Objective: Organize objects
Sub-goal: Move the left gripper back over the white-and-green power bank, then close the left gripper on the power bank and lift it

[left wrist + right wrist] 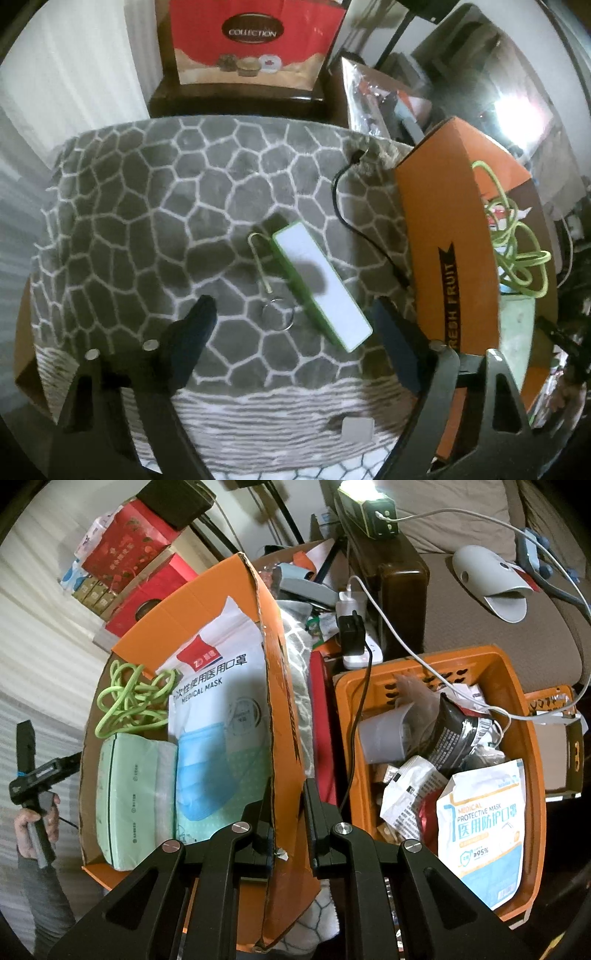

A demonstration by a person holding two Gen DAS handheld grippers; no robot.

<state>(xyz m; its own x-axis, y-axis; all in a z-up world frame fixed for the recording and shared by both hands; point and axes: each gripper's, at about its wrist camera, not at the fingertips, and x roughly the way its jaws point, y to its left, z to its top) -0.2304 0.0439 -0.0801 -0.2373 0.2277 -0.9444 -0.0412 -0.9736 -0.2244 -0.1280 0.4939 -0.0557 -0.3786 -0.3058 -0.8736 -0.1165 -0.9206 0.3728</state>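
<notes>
A white power bank with green edges (pixel 320 286) lies slantwise on the grey patterned blanket (pixel 147 206), with a thin loop and key ring (pixel 275 314) beside it. My left gripper (pixel 295 323) hangs open just above them, and the power bank's near end sits between its fingers, untouched. My right gripper (pixel 290 823) is shut on the side wall of the orange cardboard box (pixel 280 686). This box (pixel 443 206) stands at the blanket's right edge. It holds a green cord (pixel 129 701), a medical mask pack (pixel 218 686) and a green tissue pack (pixel 129 797).
A black cable (pixel 351 221) runs over the blanket next to the box. An orange plastic basket (pixel 532 760) full of packets stands right of the box. A red paper bag (pixel 255 40) stands behind the blanket. A person's hand (pixel 35 823) holds the left gripper's handle.
</notes>
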